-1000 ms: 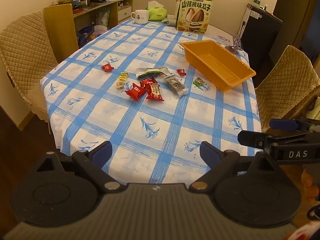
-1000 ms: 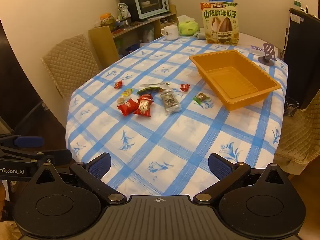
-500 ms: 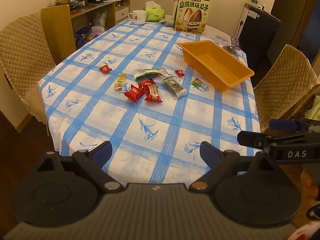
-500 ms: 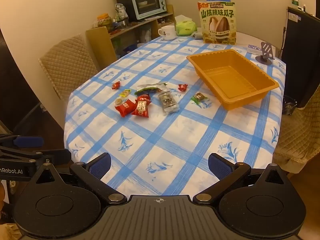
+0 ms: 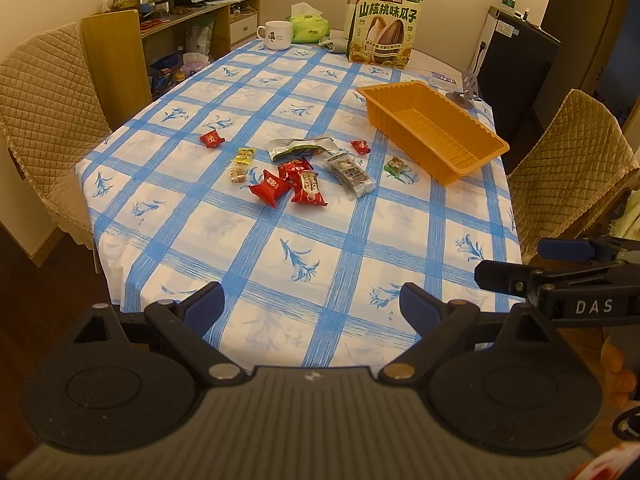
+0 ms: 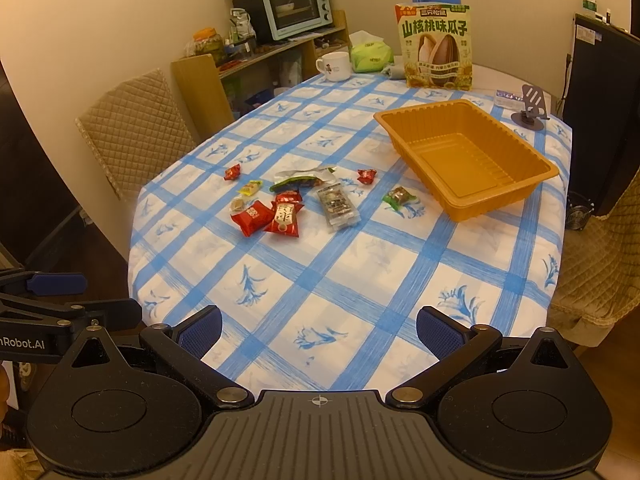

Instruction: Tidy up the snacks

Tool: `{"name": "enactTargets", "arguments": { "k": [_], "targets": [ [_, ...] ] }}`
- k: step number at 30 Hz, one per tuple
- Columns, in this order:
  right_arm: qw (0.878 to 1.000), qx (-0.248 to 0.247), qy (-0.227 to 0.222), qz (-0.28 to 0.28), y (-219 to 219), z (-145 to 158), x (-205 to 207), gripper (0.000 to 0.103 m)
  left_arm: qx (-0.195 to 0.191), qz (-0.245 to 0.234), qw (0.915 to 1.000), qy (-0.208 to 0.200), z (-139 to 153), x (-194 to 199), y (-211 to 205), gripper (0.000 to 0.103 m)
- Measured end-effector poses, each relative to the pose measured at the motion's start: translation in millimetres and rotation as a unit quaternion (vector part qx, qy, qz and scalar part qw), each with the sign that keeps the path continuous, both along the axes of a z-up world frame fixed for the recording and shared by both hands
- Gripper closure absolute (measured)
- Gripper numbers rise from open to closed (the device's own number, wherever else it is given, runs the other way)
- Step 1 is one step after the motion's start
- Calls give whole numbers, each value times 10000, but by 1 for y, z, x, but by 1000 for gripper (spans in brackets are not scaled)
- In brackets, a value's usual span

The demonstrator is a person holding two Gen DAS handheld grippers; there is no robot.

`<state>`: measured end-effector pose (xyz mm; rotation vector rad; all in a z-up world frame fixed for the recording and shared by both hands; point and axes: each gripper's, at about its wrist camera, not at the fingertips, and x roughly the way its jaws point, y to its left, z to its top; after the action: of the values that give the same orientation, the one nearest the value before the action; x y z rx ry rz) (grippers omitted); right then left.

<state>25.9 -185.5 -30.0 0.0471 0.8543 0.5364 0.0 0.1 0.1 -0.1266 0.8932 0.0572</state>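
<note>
Several small snack packets lie scattered mid-table: red pouches (image 5: 273, 186) (image 6: 283, 218), a clear bar pack (image 5: 352, 174) (image 6: 338, 205), a green-silver bag (image 5: 301, 147) (image 6: 301, 178), small candies (image 5: 211, 139) (image 6: 232, 172). An empty orange tray (image 5: 472, 160) (image 6: 500, 196) sits to their right. My left gripper (image 5: 312, 306) hangs open above the table's near edge, far from the snacks. My right gripper (image 6: 318, 330) is open too, equally far back, with nothing between its fingers.
A sunflower-seed box (image 5: 385, 28) (image 6: 437, 48), a white mug (image 5: 277, 34) (image 6: 335, 65), a tissue pack (image 6: 371, 56) and a phone stand (image 6: 530, 114) sit at the far end. Quilted chairs (image 5: 40, 92) (image 5: 572, 160) flank the table. A shelf with an oven (image 6: 298, 8) stands behind.
Both grippers drifted slightly back and upward, so the table and snacks sit a little farther off. Neither gripper's opening changed, and nothing on the table moved.
</note>
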Motion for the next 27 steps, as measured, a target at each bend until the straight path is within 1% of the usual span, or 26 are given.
{"name": "enactTargets", "arguments": {
  "k": [27],
  "targets": [
    [10000, 5, -4, -2, 2, 1, 4, 0, 4, -5, 10000, -8, 0, 0, 0, 9]
  ]
}}
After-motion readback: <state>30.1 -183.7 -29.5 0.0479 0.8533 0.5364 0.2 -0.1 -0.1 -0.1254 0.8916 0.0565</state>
